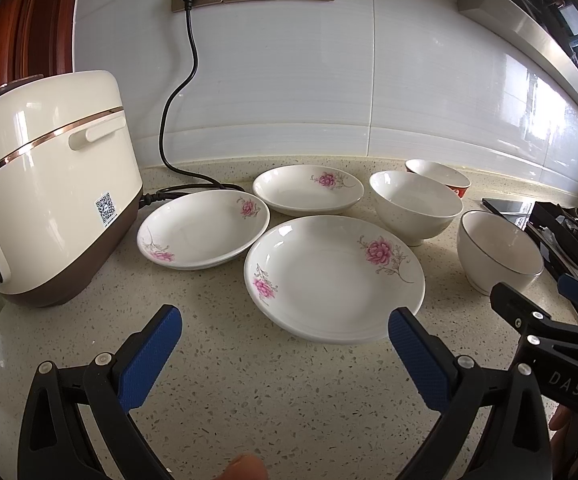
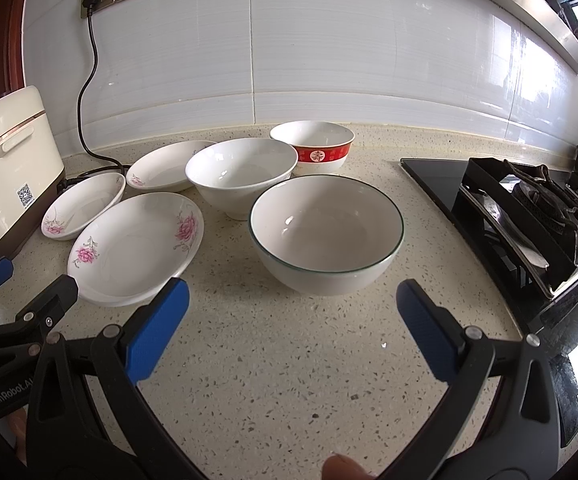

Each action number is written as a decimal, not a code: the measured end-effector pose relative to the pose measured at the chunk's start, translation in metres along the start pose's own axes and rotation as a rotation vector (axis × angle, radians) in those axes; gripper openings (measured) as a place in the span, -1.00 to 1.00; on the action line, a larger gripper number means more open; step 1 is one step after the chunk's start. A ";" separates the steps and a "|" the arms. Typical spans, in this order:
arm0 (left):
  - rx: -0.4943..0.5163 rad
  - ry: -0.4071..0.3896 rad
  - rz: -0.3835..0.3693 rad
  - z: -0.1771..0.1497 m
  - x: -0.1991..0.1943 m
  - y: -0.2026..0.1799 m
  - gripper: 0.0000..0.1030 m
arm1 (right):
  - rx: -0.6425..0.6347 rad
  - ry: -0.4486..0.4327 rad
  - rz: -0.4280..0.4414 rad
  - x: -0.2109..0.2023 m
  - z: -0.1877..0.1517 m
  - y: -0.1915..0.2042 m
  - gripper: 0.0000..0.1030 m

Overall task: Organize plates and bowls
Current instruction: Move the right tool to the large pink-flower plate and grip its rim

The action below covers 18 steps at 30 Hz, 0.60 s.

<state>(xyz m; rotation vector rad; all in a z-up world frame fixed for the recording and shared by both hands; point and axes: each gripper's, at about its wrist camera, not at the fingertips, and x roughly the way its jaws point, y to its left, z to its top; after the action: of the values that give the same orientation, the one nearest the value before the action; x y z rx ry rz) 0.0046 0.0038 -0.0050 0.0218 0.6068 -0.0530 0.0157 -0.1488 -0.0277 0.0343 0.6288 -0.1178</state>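
Just ahead of each wide-open gripper — left [image 1: 285, 326], right [image 2: 293, 300] — sit a flowered plate [image 1: 329, 276] and a green-rimmed bowl [image 2: 325, 236].

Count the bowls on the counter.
3: green-rimmed bowl nearest the right gripper, plain white bowl behind it, red-banded bowl nearest the wall. None looks hidden.

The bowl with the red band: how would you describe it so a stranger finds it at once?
Start at the gas stove on the right of the counter. Left of it stand three bowls; the red-banded bowl is farthest back, near the wall. The others are white.
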 end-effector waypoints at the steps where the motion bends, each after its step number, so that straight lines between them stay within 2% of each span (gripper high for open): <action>1: -0.002 0.002 -0.004 0.000 0.001 0.000 1.00 | 0.002 0.002 0.001 0.001 0.000 0.000 1.00; 6: -0.052 0.021 -0.065 -0.002 0.004 0.009 1.00 | 0.012 0.016 0.031 0.002 -0.001 -0.002 1.00; 9: -0.150 0.053 -0.146 -0.003 0.009 0.028 1.00 | 0.018 0.036 0.090 0.005 -0.001 -0.001 1.00; 11: -0.206 0.048 -0.198 -0.001 0.009 0.040 1.00 | 0.063 0.070 0.179 0.008 0.001 -0.005 1.00; 14: -0.254 0.090 -0.292 0.005 0.016 0.053 0.98 | 0.157 0.112 0.272 0.009 0.006 -0.008 1.00; 16: -0.307 0.130 -0.338 0.010 0.023 0.065 0.88 | 0.179 0.144 0.337 0.010 0.012 -0.003 1.00; 18: -0.345 0.185 -0.387 0.016 0.034 0.073 0.61 | 0.217 0.178 0.385 0.012 0.019 0.002 1.00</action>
<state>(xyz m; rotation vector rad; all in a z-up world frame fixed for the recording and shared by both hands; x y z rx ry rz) 0.0453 0.0749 -0.0106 -0.4303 0.7920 -0.3228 0.0366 -0.1493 -0.0191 0.3775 0.7740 0.1924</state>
